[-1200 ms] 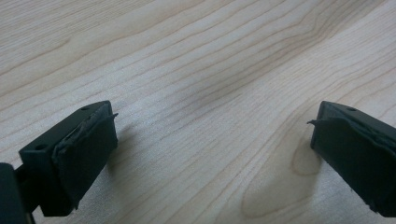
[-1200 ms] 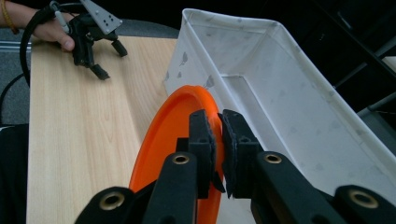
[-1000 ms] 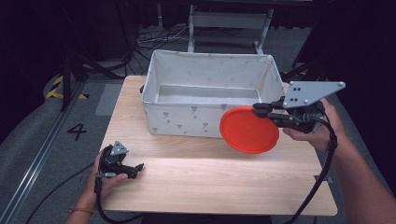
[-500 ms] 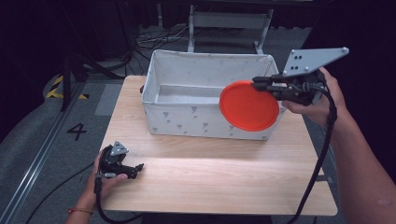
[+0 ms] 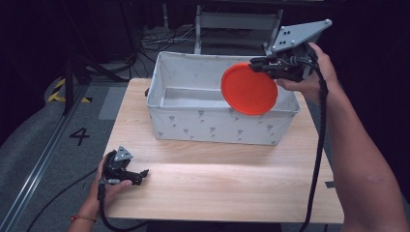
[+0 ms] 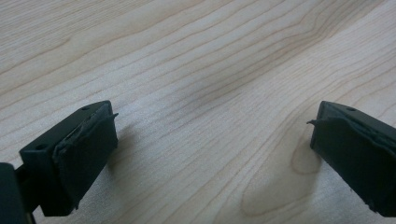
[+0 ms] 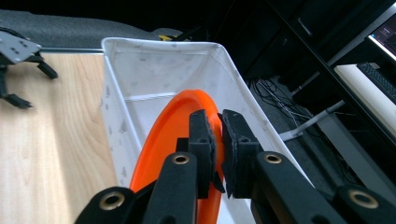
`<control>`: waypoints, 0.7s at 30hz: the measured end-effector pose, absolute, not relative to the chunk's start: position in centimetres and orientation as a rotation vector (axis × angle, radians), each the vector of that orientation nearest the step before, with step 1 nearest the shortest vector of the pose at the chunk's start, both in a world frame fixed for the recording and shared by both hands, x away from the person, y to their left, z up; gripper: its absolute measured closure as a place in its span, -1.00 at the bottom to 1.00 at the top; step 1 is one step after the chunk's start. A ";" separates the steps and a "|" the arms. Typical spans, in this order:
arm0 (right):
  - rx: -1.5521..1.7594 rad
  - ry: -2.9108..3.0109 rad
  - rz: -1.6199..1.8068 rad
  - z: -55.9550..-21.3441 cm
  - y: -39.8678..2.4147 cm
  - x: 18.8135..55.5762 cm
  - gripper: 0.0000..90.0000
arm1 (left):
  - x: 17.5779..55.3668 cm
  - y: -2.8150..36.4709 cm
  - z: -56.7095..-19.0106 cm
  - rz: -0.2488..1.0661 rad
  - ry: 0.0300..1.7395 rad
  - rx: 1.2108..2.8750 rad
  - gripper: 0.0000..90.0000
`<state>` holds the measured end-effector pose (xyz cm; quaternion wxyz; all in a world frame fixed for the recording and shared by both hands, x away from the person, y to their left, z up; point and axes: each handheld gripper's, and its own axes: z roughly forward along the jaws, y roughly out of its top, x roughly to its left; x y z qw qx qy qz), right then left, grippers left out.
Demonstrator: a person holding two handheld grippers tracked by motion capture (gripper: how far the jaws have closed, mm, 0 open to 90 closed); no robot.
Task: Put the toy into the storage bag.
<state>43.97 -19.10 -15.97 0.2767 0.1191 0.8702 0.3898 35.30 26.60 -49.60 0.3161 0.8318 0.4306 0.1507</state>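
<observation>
Tabletop carries one white fabric bin at its far side. One orange disc hangs on edge over the bin's right end, face toward the near side, its rim pinched tight in the right gripper jaws, open bin directly below. Left gripper rests near-left on the wood, jaws wide apart, empty

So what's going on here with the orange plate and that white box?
A person holds a gripper in each hand. The right gripper pinches the rim of an orange plate, held tilted on edge above the right end of the white fabric bin. The left gripper rests open on the wooden table, holding nothing.
</observation>
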 end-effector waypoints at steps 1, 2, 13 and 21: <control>0.322 2.334 1.048 -16.1 -19.0 44.4 0.85 | 35.3 26.6 -49.6 0.396 1.132 2.192 -0.98; 0.332 2.334 1.062 -16.3 -18.9 44.8 0.85 | 35.3 26.6 -49.6 0.396 1.130 2.193 -0.98; 0.377 2.343 1.061 -18.7 -17.3 49.1 0.85 | 35.3 26.6 -49.6 0.399 1.128 2.194 -0.98; 0.419 2.338 1.070 -19.3 -16.8 50.8 0.85 | 35.4 26.6 -49.6 0.398 1.124 2.197 -0.98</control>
